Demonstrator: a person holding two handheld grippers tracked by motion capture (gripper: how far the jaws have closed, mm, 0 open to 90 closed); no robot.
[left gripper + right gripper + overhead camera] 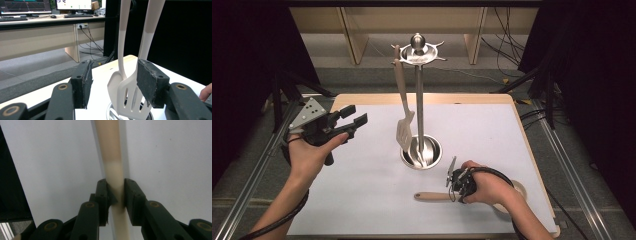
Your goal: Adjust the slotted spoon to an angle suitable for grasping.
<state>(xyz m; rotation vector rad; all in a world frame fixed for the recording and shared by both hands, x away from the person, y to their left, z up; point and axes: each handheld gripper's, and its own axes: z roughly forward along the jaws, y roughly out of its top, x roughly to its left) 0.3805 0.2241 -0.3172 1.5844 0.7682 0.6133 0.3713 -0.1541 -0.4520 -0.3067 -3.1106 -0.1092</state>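
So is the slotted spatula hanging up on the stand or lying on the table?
Hanging. The slotted spatula hangs from the stand, blade down over the base, off the table.

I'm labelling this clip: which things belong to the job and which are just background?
In the job: spoon, clamped in the right gripper; rack; hanging spatula.
Background: left gripper, open and idle; desk; monitors; floor cables.
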